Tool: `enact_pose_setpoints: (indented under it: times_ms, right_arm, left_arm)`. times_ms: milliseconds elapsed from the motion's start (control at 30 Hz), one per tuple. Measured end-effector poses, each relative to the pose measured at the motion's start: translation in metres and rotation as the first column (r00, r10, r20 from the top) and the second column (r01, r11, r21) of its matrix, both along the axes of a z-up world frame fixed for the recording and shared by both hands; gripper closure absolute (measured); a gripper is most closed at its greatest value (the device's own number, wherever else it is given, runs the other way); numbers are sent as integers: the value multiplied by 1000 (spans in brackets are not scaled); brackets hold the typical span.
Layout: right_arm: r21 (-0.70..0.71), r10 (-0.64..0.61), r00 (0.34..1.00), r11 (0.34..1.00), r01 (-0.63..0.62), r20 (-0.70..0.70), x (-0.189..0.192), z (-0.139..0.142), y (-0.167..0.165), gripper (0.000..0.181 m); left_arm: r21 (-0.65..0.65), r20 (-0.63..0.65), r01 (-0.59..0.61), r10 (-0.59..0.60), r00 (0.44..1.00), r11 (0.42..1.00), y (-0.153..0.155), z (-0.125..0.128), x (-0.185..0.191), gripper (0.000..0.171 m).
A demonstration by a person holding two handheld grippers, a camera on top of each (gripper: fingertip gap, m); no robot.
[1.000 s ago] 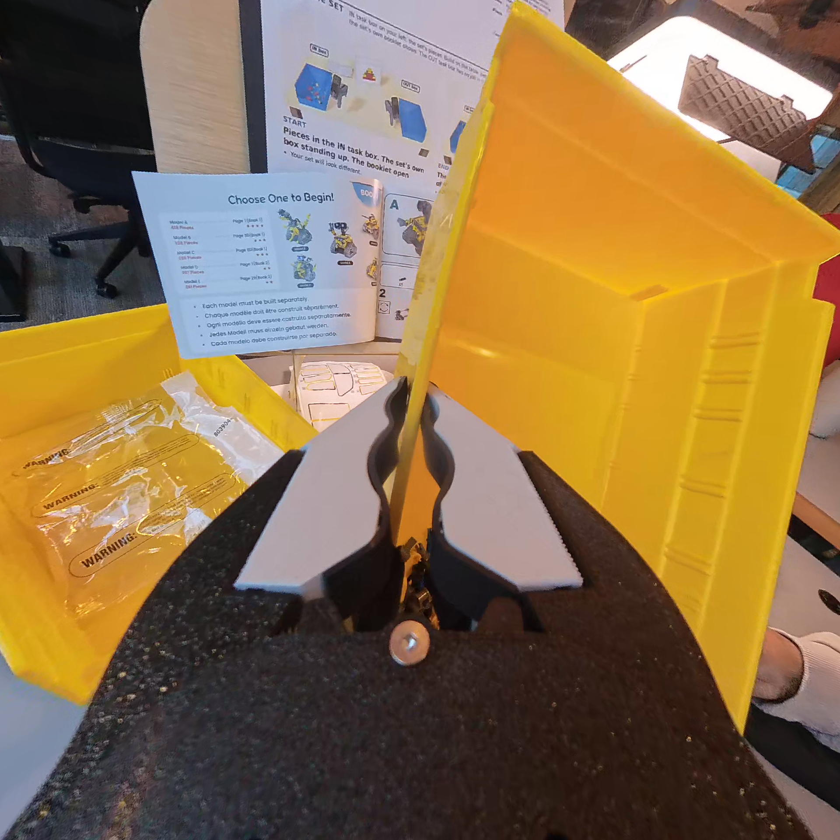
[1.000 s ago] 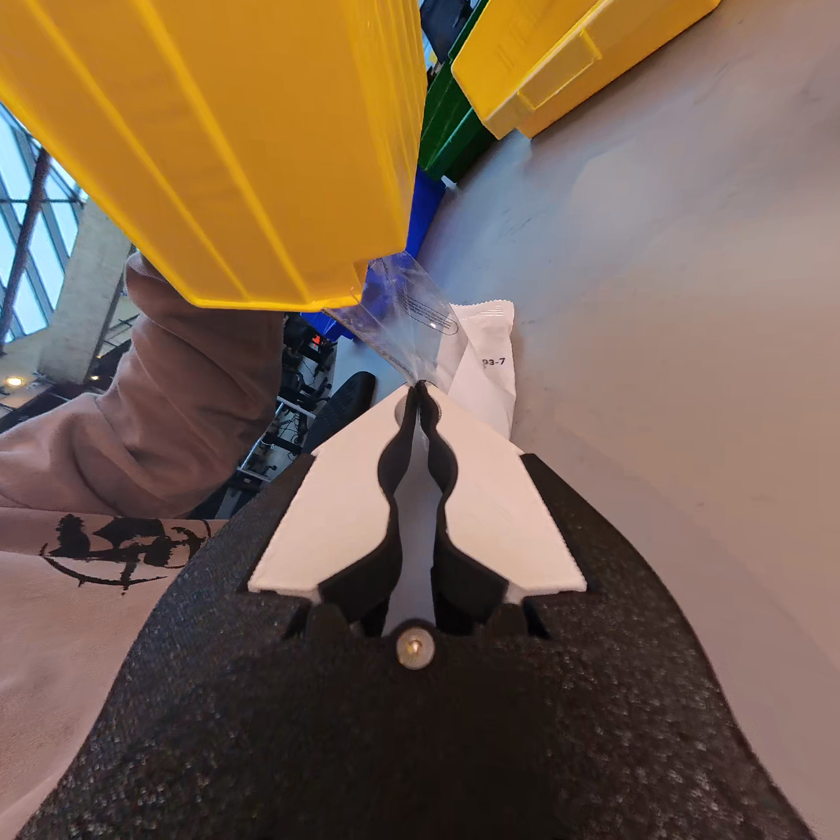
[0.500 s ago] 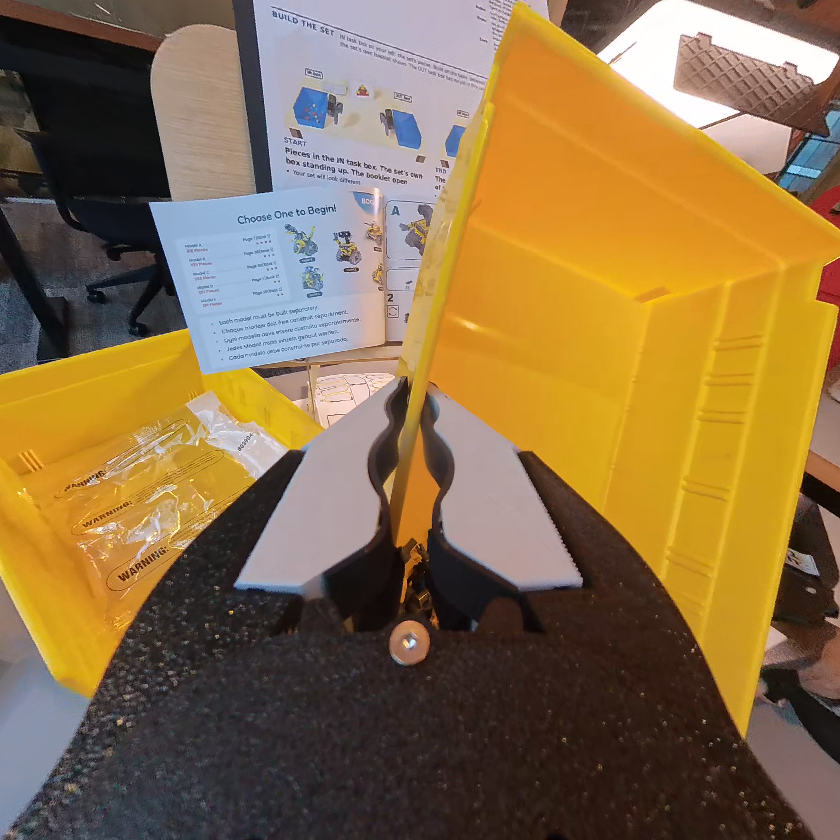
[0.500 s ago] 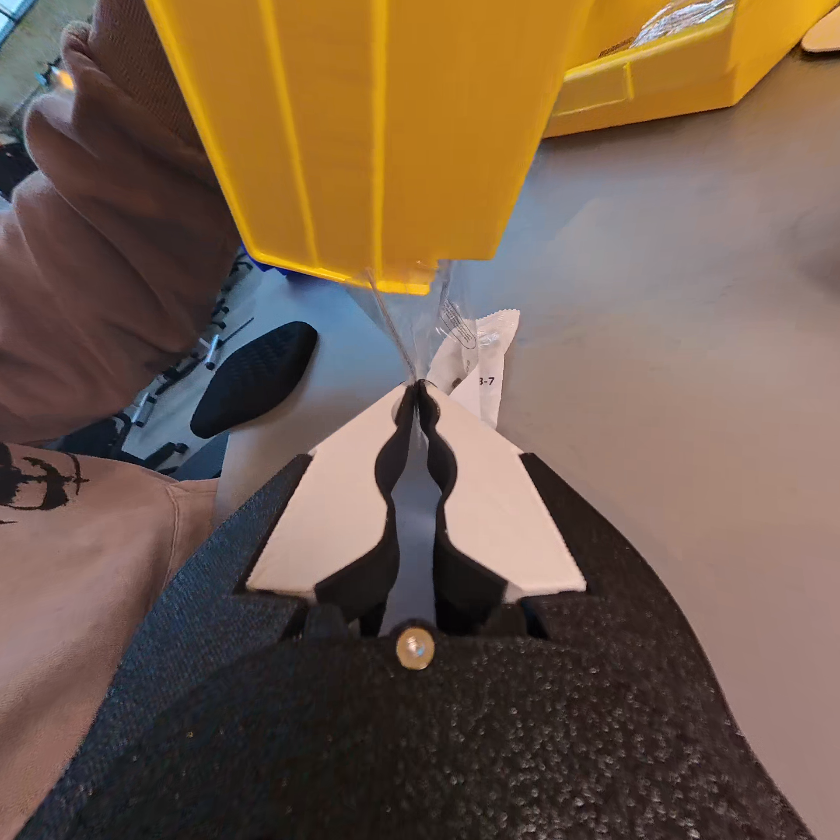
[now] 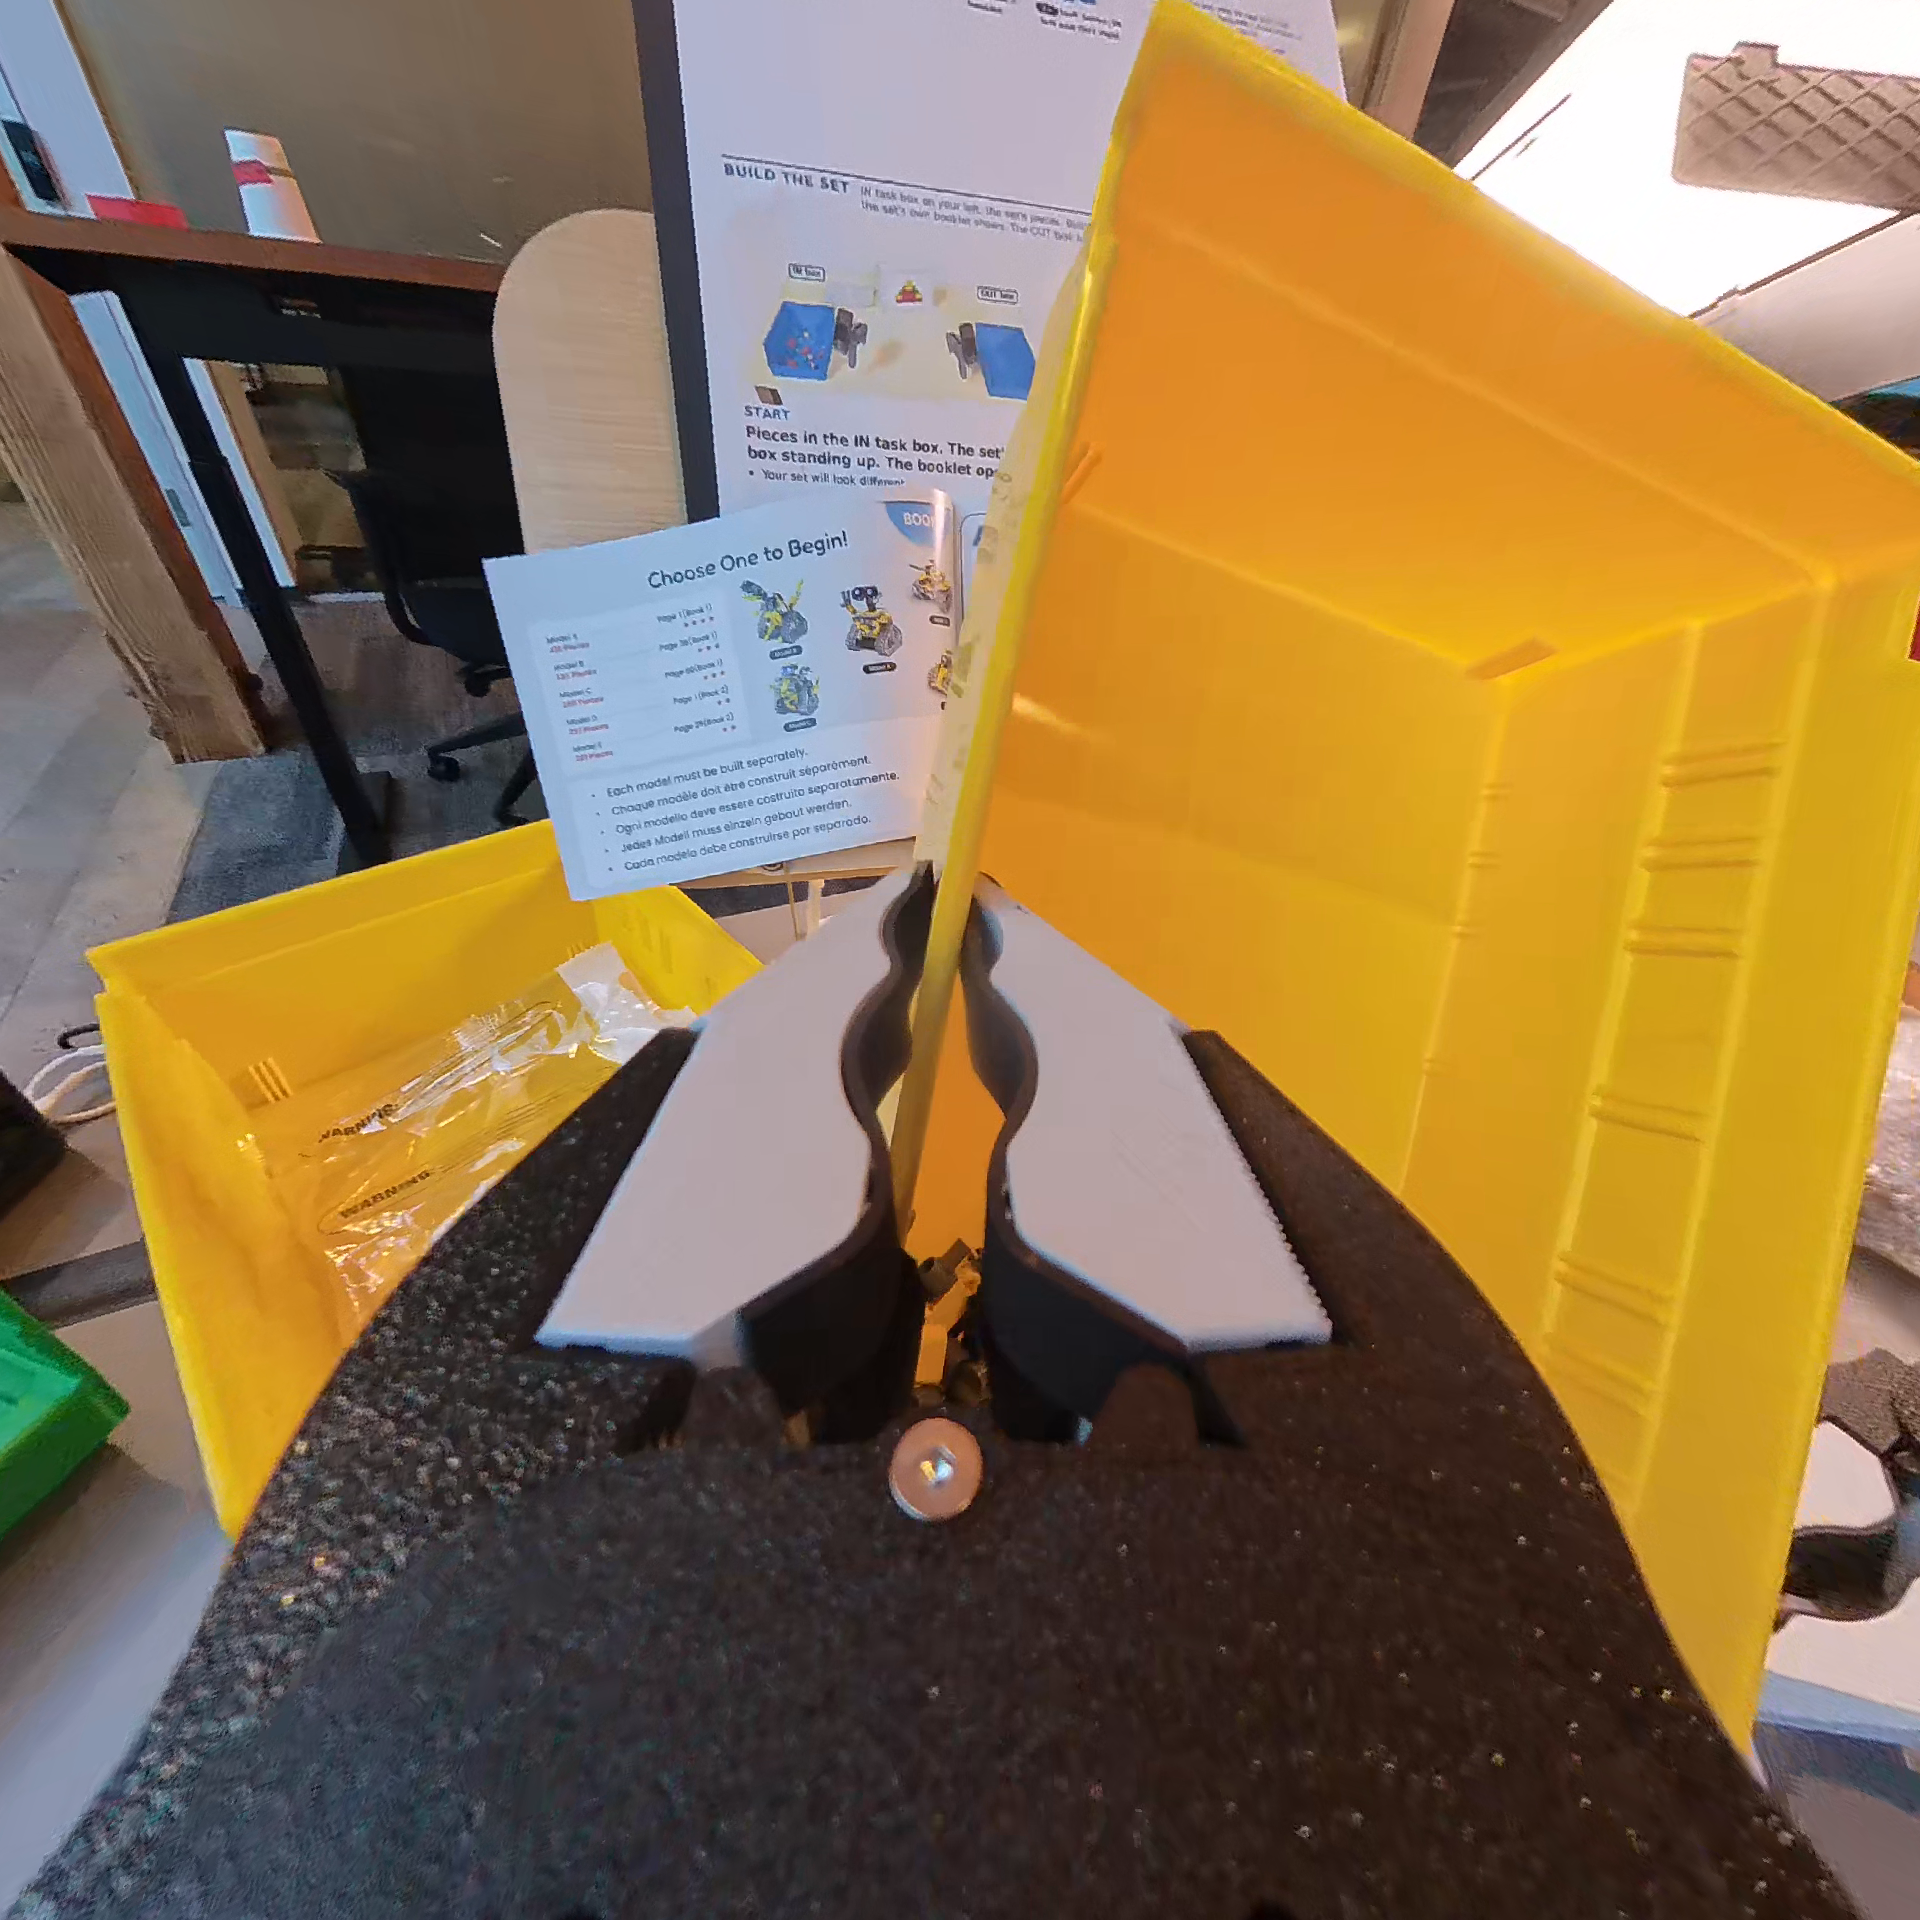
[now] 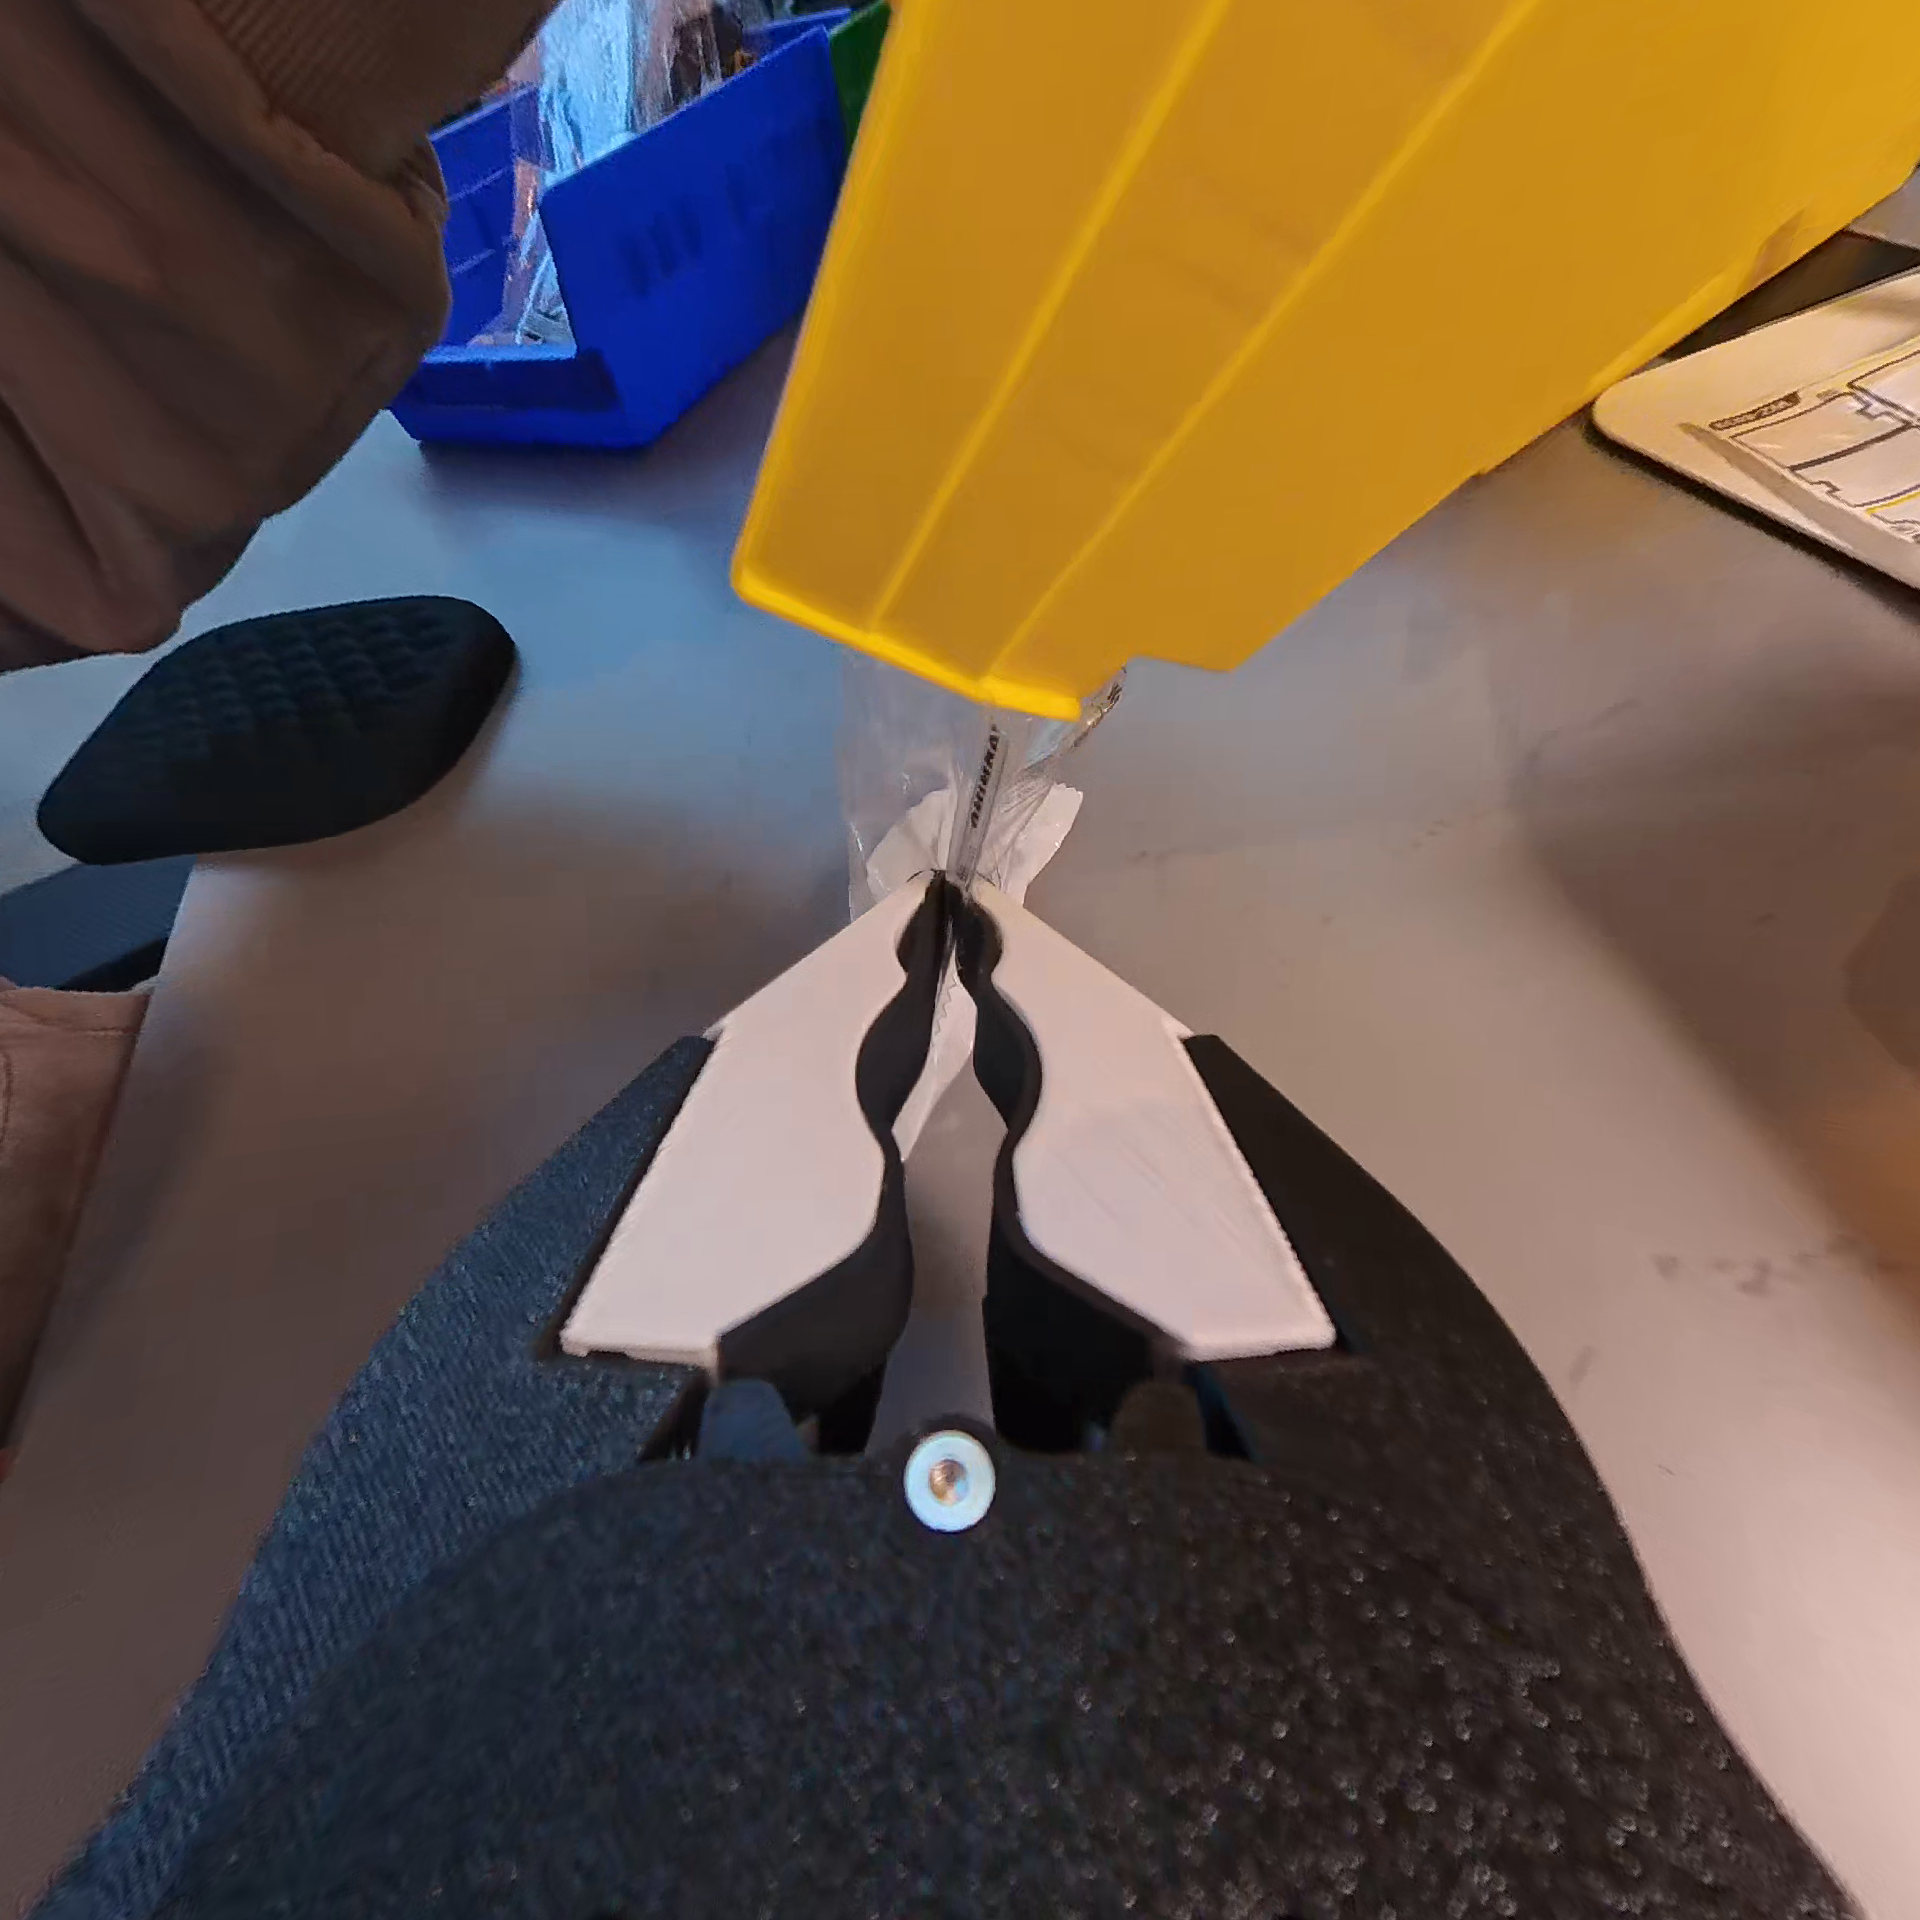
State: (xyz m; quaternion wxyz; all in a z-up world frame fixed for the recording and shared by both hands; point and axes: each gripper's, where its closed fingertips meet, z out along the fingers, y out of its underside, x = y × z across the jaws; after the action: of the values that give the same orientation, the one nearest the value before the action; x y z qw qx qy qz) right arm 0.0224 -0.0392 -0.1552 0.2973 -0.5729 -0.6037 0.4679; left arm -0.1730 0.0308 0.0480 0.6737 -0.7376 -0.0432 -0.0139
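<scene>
My left gripper [image 5: 943, 891] is shut on the side wall of a yellow bin [image 5: 1403, 831] and holds it tipped on its side, its open inside facing me and empty. The same yellow bin [image 6: 1195, 332] hangs above the grey table in the right wrist view. My right gripper [image 6: 948, 891] is shut on a clear plastic bag [image 6: 961, 774] with a white packet, just under the bin's lower edge. A second yellow bin [image 5: 343, 997] at the left holds clear plastic bags [image 5: 436, 1122].
An open instruction booklet [image 5: 727, 696] stands behind the bins before a white poster [image 5: 894, 260]. A green bin [image 5: 42, 1423] sits at the far left. A blue bin [image 6: 634, 281] with bags, a black pad [image 6: 281, 717], a brown sleeve [image 6: 187, 260] and a printed sheet [image 6: 1808, 447] are in the right wrist view. Tip to tip, the grippers are about 30 centimeters apart.
The left gripper with the tipped yellow bin has swung, showing more of the room at left. The right gripper with the bag has turned so the blue bin and printed sheet came into view.
</scene>
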Motion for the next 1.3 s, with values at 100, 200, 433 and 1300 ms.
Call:
enact_pose_setpoints:
  times_ms: [100, 200, 433, 1300]
  right_arm:
    - [60, 30, 999, 998, -29, -14, 2, -1, -7, 180]
    - [164, 38, 999, 986, -33, -27, 0, 1, -10, 179]
    - [249, 34, 999, 968, -28, -20, 0, 0, -14, 172]
    - [414, 46, 999, 910, -31, -27, 3, 1, -16, 181]
  left_arm:
    - [-10, -38, -30, 30, 999, 999, -1, 3, -3, 170]
    - [-25, -75, -56, 54, 996, 998, 1, 3, -1, 170]
    - [-25, -185, -97, 90, 979, 995, 4, 7, 16, 170]
    - [-131, -403, -49, -8, 915, 990, 26, 16, 78, 170]
